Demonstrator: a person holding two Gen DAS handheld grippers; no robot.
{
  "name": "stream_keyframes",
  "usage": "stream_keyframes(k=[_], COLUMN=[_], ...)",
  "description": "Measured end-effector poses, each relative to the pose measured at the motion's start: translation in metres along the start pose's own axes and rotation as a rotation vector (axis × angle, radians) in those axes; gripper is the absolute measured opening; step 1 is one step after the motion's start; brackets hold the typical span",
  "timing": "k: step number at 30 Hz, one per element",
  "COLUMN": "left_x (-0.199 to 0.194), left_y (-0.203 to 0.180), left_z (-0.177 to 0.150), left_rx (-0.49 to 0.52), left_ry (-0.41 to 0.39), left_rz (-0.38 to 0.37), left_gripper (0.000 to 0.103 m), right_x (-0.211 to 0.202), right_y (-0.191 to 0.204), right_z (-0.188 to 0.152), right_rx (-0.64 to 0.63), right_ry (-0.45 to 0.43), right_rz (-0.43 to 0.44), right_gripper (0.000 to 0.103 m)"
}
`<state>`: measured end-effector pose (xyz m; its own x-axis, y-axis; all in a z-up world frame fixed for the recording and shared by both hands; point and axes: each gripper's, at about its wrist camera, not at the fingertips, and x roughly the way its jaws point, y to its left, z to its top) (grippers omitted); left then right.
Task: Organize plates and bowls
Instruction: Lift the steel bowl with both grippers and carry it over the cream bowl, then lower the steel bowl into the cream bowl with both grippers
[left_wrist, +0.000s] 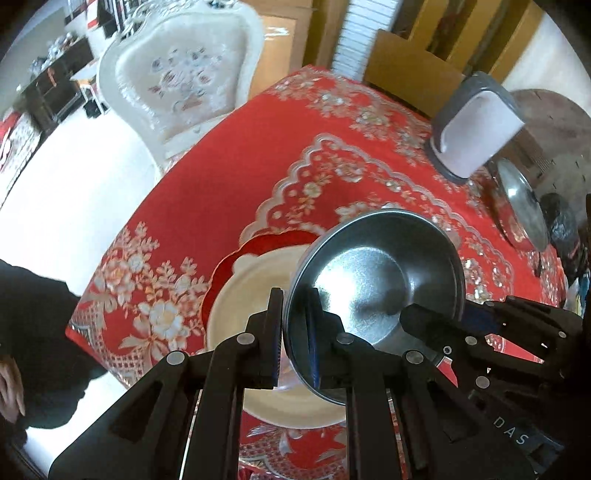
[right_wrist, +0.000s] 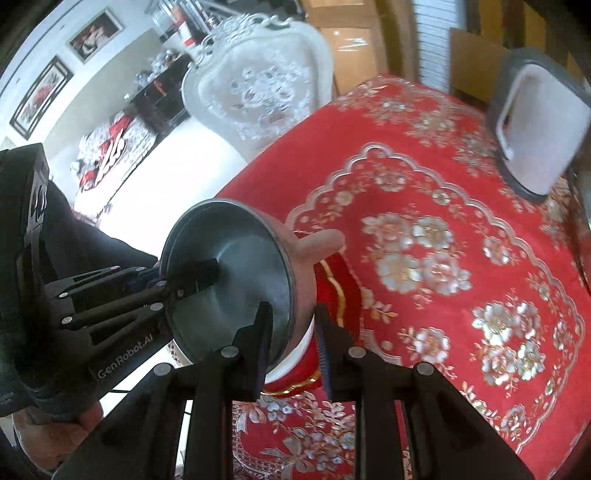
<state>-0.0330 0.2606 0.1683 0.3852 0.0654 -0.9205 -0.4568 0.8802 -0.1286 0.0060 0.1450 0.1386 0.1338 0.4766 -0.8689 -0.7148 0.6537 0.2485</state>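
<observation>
Carrying the steel bowl (left_wrist: 373, 280) between them, the left gripper (left_wrist: 297, 334) and the right gripper (right_wrist: 291, 347) each pinch its rim on opposite sides, jaws pressed nearly together on the thin metal. This two-sided hold probably keeps the tilted bowl from swinging. It hangs above the cream plate (left_wrist: 251, 295), which lies on a red plate (left_wrist: 221, 277) on the tabletop (left_wrist: 207, 192), seemingly to be stacked there.
</observation>
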Motion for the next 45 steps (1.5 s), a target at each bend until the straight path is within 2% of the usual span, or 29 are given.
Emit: stream_keyframes(k=[17,32,37,38,41,43,45], left_x=[0.032,0.025,0.011,0.008,0.001,-0.003,-0.006], left_y=[0.016,0.019,0.018,0.018,0.015,0.013,0.012], left_z=[-0.017,-0.013,-0.014,-0.014,-0.017,-0.020,-0.024], left_rx=[-0.022,-0.040,-0.045,-0.048,-0.055,-0.065,-0.079], left_ry=[0.070,0.025,-0.015,-0.025,-0.046,-0.062,-0.077], left_rz=[0.011,0.039,0.046,0.051,0.086,0.085,0.074], left_gripper=[0.011,0.012,0.012,0.012,0.012,0.012,0.012], right_x=[0.037,0.031,0.018,0.014,0.004,-0.002,-0.005], right_y=[0.008,0.012,0.010,0.010,0.010,0.009,0.008], right_z=[-0.005,-0.002,-0.006,-0.007,-0.010,-0.012,-0.014], right_rx=[-0.032,-0.066,-0.050,-0.050,-0.046,-0.039,-0.037], right_ry=[0.106,0.071,0.019,0.004,-0.034,-0.055,-0.068], right_rz=[-0.018,-0.034,-0.033,-0.038,-0.043,-0.047,-0.063], right_gripper=[0.025,0.025,0.025,0.027,0.040,0.041,0.050])
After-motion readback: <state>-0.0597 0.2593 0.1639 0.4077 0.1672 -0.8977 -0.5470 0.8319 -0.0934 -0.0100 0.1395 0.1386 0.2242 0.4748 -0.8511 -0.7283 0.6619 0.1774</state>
